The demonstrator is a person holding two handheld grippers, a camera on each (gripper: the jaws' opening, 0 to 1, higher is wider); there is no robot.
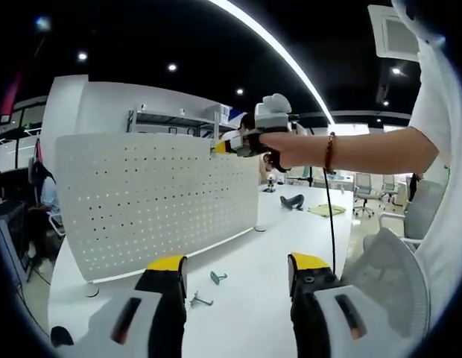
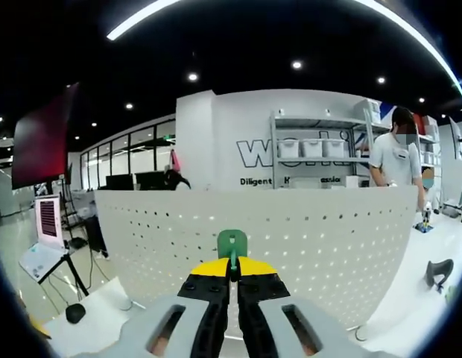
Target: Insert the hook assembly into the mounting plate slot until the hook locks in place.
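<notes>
A white perforated mounting plate (image 1: 156, 201) stands upright on the white table (image 1: 246, 313). Two loose hooks lie on the table in front of it, a greenish one (image 1: 218, 277) and a grey one (image 1: 200, 300). My left gripper (image 1: 238, 270) hangs open above the table, just behind those hooks, holding nothing. A hand holds my right gripper (image 1: 222, 147) up at the plate's upper right edge. In the right gripper view that gripper (image 2: 232, 270) is shut on a green hook assembly (image 2: 232, 244), close to the face of the plate (image 2: 305, 239).
A black object (image 1: 292, 201) and a yellow cloth (image 1: 326, 210) lie farther along the table. A grey chair (image 1: 387, 276) stands at the right. Behind the plate are shelves (image 2: 320, 149), a person (image 2: 399, 156) and a screen on a tripod (image 2: 48, 224).
</notes>
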